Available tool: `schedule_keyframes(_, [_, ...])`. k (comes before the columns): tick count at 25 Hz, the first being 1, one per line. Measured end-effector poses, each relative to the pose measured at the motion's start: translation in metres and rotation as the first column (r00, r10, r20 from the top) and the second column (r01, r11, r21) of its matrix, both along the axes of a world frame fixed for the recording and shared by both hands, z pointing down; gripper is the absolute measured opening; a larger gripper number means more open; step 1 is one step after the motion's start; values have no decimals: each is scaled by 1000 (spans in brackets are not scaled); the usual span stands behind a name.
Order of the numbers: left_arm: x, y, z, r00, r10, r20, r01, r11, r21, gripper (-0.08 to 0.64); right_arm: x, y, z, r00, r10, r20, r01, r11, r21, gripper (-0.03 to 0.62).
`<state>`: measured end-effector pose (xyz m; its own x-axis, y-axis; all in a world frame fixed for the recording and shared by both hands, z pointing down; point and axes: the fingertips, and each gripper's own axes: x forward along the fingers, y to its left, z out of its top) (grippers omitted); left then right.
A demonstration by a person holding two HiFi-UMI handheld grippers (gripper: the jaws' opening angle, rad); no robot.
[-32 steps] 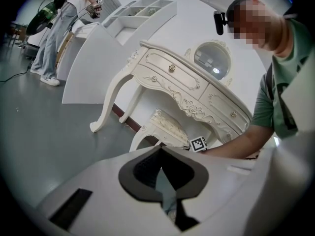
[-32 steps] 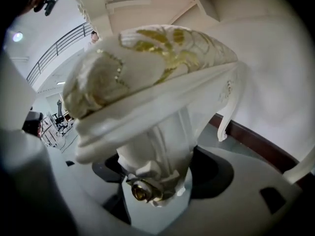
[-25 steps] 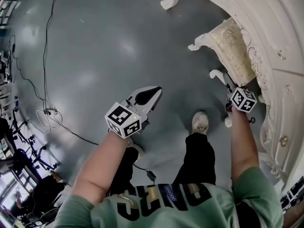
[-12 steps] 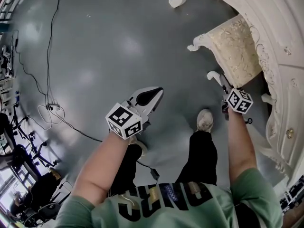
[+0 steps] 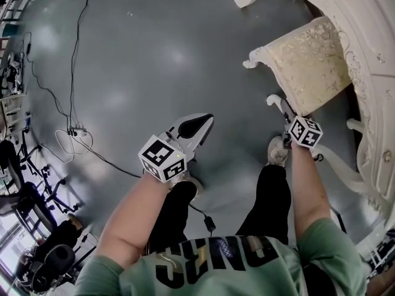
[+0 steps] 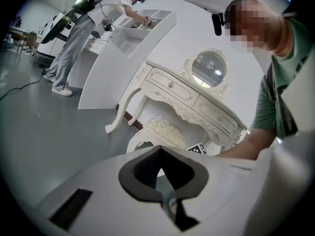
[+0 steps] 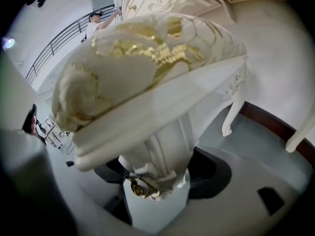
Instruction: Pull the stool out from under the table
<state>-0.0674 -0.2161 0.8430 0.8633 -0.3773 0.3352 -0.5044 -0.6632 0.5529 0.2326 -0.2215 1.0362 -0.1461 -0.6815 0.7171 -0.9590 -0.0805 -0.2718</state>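
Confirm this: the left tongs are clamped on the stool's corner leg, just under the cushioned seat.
No: it is the right tongs that are clamped on the stool's corner leg, just under the cushioned seat, as the right gripper view shows. The left tongs are shut on nothing.

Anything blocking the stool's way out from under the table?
Nothing on the floor left of the stool. Toward the person, only their right shoe lies close to the leg that the right gripper clamps.

Grey glossy floor [image 5: 142,42]: stool [image 5: 308,63], table [image 5: 370,23] stand on it; power strip [image 5: 77,130] lies left.
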Motion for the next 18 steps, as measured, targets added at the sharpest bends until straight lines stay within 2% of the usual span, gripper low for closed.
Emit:
schedule_keyframes(12, [-80,31,-20,999,-19,28,19,1000,-6,8,-94,37,-1,1000,-23,6,24,999,-38,319])
schedule_keyframes(18, [-120,41,-26,997,-59,58,60,998,-16,8,-148,56,-1,999,-43,22,44,997,-68,313])
